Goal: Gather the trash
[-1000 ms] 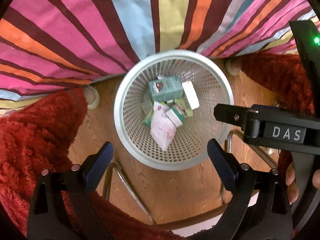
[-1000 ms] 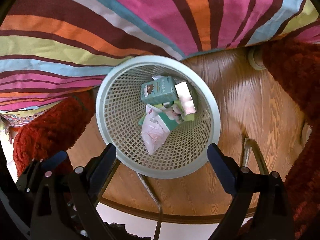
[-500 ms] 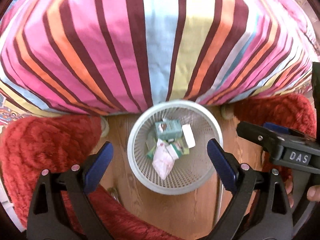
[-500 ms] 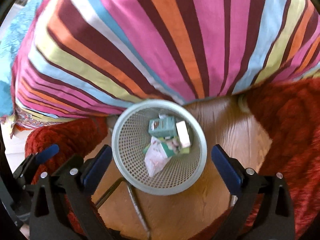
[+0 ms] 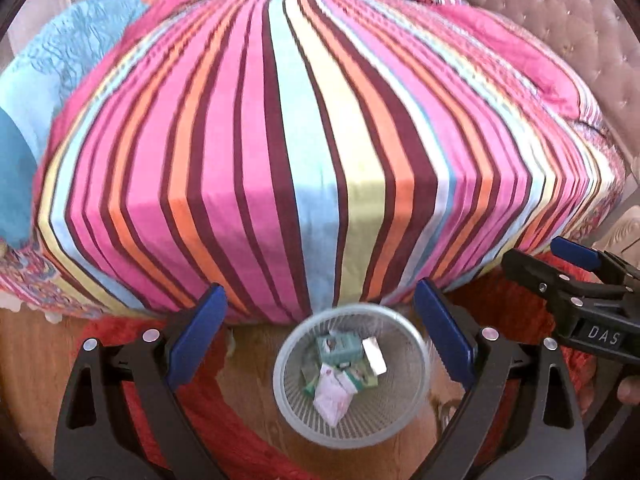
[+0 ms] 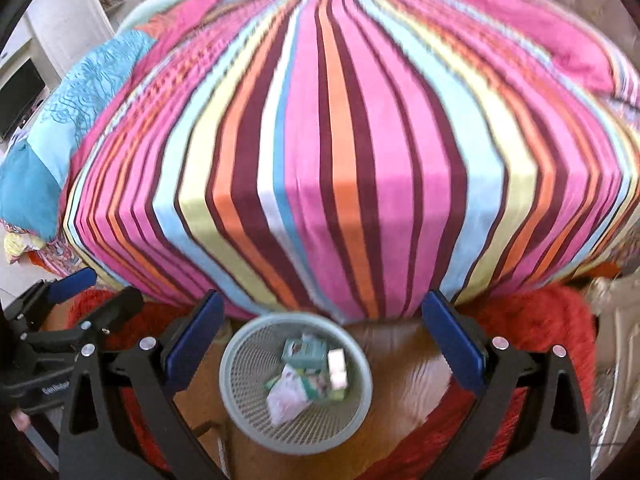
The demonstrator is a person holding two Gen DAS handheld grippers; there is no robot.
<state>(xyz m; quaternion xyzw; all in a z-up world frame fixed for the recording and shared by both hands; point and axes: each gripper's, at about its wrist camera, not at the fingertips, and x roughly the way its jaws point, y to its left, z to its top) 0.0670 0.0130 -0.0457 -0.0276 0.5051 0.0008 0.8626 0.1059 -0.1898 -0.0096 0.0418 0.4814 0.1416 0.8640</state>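
Both the left hand-held gripper (image 5: 320, 336) and right hand-held gripper (image 6: 322, 332) are spread wide, holding nothing. Below and between their fingers sits the basket (image 5: 404, 420) holding blurred trash (image 5: 340, 372); the striped bed (image 5: 280, 160) looms ahead, motion-smeared.

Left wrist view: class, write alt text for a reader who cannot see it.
A pale mesh wastebasket on a wooden floor holds a green box and crumpled wrappers, seen between the open left gripper. A bed with a striped cover fills the view above; the right gripper shows at the right edge.
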